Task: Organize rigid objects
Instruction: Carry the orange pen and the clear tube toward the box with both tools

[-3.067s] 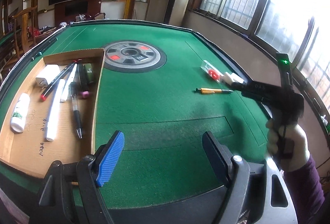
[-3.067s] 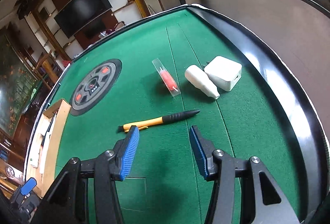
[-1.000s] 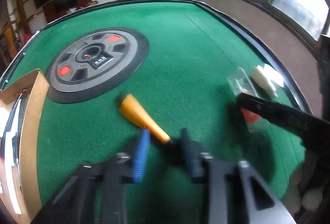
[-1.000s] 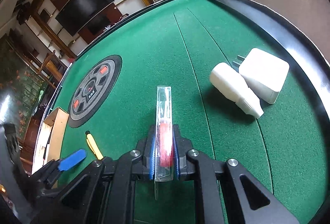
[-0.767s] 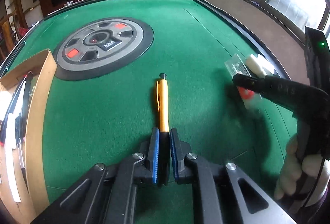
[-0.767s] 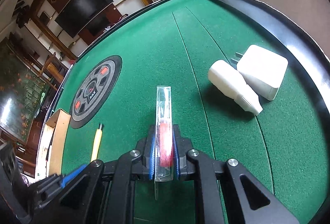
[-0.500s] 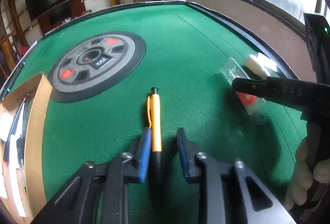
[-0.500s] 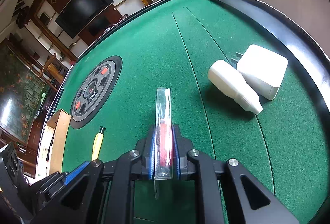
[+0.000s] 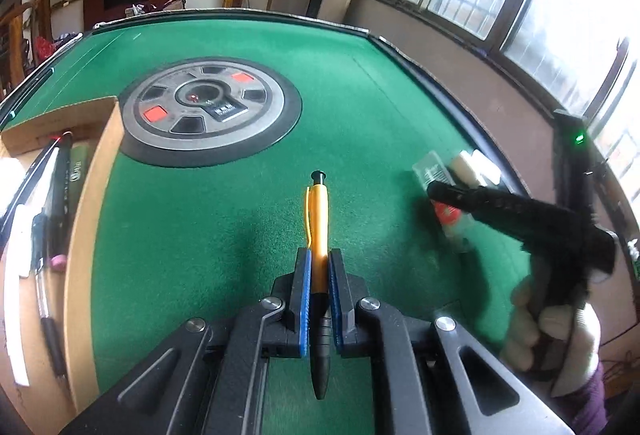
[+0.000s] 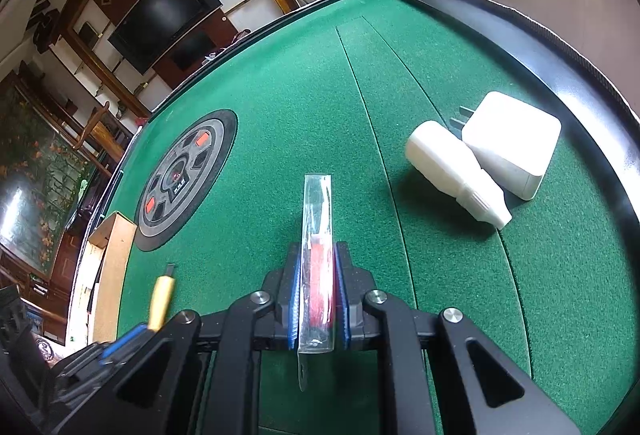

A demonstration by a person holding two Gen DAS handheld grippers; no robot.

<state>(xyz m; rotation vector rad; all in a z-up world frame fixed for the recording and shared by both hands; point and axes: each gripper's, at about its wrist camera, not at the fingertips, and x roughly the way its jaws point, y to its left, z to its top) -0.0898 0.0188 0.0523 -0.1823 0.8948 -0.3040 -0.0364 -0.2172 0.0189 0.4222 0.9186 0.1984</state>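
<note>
My left gripper (image 9: 319, 262) is shut on an orange pen (image 9: 319, 219) with a black grip, held lengthwise above the green felt. My right gripper (image 10: 318, 255) is shut on a clear plastic packet with a red item inside (image 10: 318, 235). The right gripper also shows in the left wrist view (image 9: 436, 191), to the right, with the packet (image 9: 430, 171) in it. The pen shows in the right wrist view (image 10: 161, 295) at lower left. A cardboard tray (image 9: 86, 203) holding several pens and markers lies at the left.
A white bottle (image 10: 452, 167) and a white plug adapter (image 10: 512, 143) lie together near the table's right rim (image 10: 580, 83). A round grey and black centre plate (image 9: 208, 107) sits mid-table. Green felt lies between tray and right gripper.
My left gripper opened briefly around the pen half a second ago and is now shut on it again, lifted slightly. My right gripper stays shut on the packet.
</note>
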